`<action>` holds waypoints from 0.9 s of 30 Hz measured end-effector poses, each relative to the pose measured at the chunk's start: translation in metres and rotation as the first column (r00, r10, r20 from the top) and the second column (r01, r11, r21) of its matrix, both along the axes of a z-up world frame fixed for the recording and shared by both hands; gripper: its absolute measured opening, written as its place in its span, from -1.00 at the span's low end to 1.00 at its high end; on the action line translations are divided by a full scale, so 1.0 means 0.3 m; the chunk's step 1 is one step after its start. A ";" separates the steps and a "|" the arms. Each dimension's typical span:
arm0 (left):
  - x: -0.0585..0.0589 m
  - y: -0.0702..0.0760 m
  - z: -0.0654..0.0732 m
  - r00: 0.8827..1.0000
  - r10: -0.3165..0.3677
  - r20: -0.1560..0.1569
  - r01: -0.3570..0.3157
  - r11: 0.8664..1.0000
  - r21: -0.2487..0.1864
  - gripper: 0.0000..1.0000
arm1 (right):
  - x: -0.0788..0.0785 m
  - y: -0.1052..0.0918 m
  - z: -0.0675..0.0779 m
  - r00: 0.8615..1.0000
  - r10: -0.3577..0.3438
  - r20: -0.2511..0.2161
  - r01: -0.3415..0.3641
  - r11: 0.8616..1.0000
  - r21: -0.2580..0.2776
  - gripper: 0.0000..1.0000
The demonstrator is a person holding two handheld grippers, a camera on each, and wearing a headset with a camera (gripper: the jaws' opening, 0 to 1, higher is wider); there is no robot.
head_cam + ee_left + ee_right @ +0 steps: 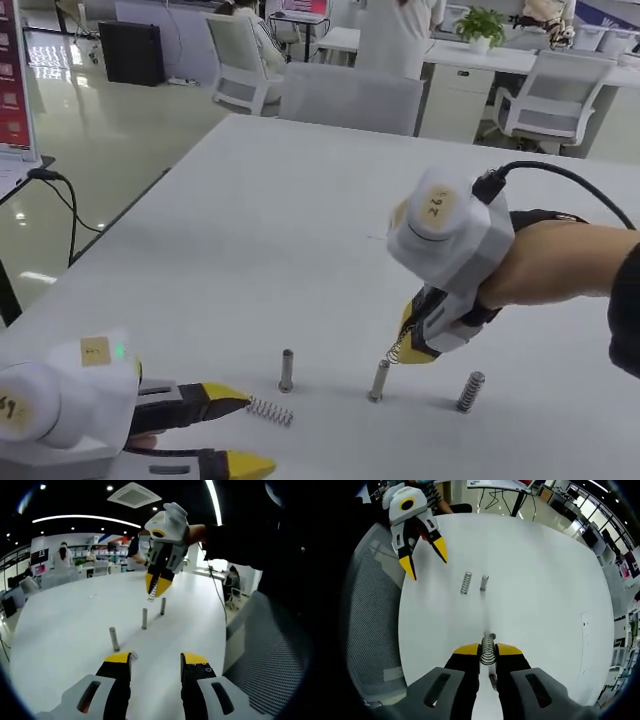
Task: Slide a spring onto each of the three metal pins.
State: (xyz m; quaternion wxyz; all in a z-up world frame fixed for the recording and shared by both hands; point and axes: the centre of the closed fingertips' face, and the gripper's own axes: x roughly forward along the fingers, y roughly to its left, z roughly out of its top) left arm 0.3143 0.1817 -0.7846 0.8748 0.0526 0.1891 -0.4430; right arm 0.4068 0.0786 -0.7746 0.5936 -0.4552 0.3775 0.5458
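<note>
Right gripper [408, 346], white-bodied with yellow-tipped jaws, pinches the held spring [395, 351] just above the middle pin [379, 380] in the head view, guided by a person's hand [545, 262]. Three short, smooth metal pins stand upright in a row toward the near edge of the matte white worktop [300, 230]. The left pin [287, 370] is bare, and the right pin [476, 377] is already sleeved by a fitted spring [468, 396]. A loose spring [270, 410] lies flat beside the left pin, just off the spread jaws of the left gripper [246, 432].

From the left gripper view, the left gripper [156, 658] has its jaws wide apart and grips nothing. The loose spring [132, 655] lies just beside one yellow tip. The pins recede in a line toward the right gripper [159, 587], which hangs over them.

From the right gripper view, the right gripper [488, 652] is clamped across the held spring [489, 650] at about mid-length. Farther off, the loose spring [466, 582] and the left pin [483, 582] sit side by side, and the left gripper [426, 564] is beyond them near the worktop's edge.

The springs look light, thin-wired and bouncy, so they are likely to deform or flick free under a hard squeeze. A gentle pinch across the middle coils, with the lower end left open for the rigid pin, seems the safest hold.
</note>
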 end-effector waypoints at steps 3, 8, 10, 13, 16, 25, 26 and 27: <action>0.000 0.001 0.000 1.000 0.001 0.001 -0.001 1.000 0.002 -0.34 | 0.009 0.001 -0.010 1.000 -0.006 -0.009 0.006 1.000 -0.002 -0.83; -0.001 0.000 0.001 1.000 0.003 0.003 -0.003 1.000 0.000 -0.35 | 0.020 -0.004 -0.040 1.000 -0.016 -0.024 0.016 1.000 -0.021 -0.83; -0.001 -0.001 0.002 1.000 0.004 0.003 -0.004 1.000 -0.001 -0.35 | 0.023 -0.005 -0.049 0.999 -0.017 -0.028 0.016 0.999 -0.028 -0.83; -0.002 0.000 0.000 1.000 0.004 0.002 -0.004 1.000 -0.001 -0.35 | 0.025 0.000 -0.053 0.999 -0.018 -0.028 0.017 0.999 -0.031 -0.83; -0.001 0.000 0.001 1.000 0.003 0.004 -0.003 1.000 -0.003 -0.35 | 0.025 0.005 -0.055 0.999 -0.017 -0.031 0.016 0.999 -0.030 -0.83; -0.002 0.001 0.002 1.000 0.003 0.004 -0.003 1.000 -0.005 -0.35 | 0.023 0.017 -0.069 0.999 -0.009 -0.041 0.007 0.999 -0.048 -0.83; -0.003 0.001 0.003 1.000 0.003 0.005 -0.003 1.000 -0.005 -0.35 | 0.022 0.018 -0.073 0.999 -0.007 -0.041 0.005 0.999 -0.052 -0.83; -0.003 0.001 0.004 1.000 0.003 0.005 -0.003 1.000 -0.006 -0.35 | 0.023 0.018 -0.075 0.999 -0.005 -0.040 0.003 0.998 -0.057 -0.83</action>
